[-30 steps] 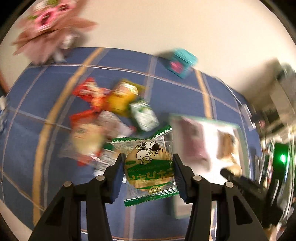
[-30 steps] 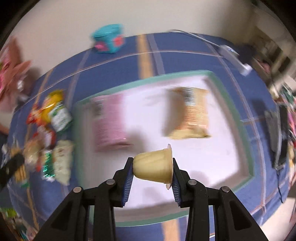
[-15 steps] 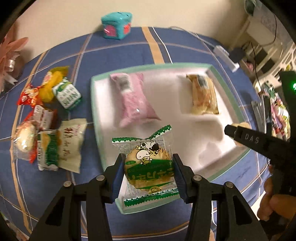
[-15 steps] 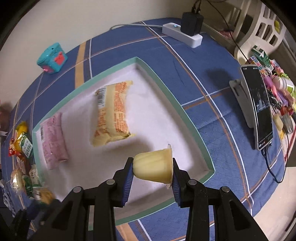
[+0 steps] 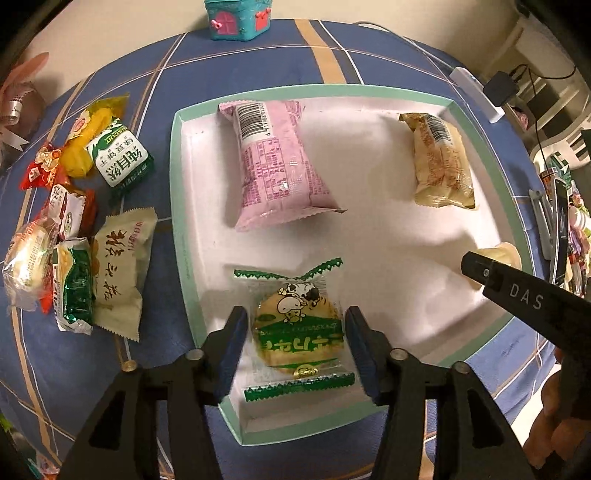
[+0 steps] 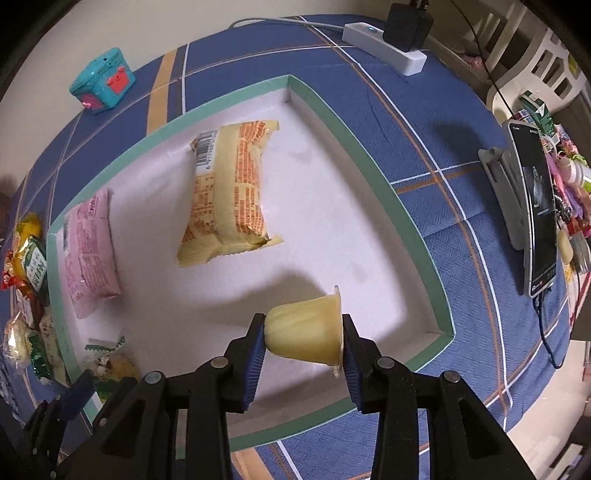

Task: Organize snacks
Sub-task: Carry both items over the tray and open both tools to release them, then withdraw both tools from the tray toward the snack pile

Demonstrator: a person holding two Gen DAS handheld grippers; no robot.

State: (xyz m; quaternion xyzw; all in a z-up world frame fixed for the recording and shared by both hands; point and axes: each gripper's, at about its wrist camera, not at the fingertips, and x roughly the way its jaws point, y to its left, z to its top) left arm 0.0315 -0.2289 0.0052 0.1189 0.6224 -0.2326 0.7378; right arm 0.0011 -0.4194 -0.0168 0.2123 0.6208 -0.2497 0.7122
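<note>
A white tray with a green rim [image 5: 177,236] [image 6: 417,236] lies on the blue cloth. In it are a pink packet [image 5: 275,162] [image 6: 88,254] and a yellow-orange packet [image 5: 439,162] [image 6: 229,195]. My left gripper [image 5: 295,339] is open, its jaws either side of a green cow-print biscuit packet [image 5: 299,328] that lies in the tray's near left corner. My right gripper [image 6: 304,339] is shut on a yellow jelly cup [image 6: 306,332] [image 5: 498,254], held just above the tray's near right part.
Several loose snack packets [image 5: 85,229] [image 6: 26,266] lie on the cloth left of the tray. A teal toy box [image 5: 238,16] [image 6: 103,79] stands at the back. A power strip [image 6: 384,44] and a phone on a stand [image 6: 535,218] are to the right.
My left gripper lowered the biscuit packet into the tray and opened, letting it go. My right gripper carried the jelly cup over the tray's near right part and lower.
</note>
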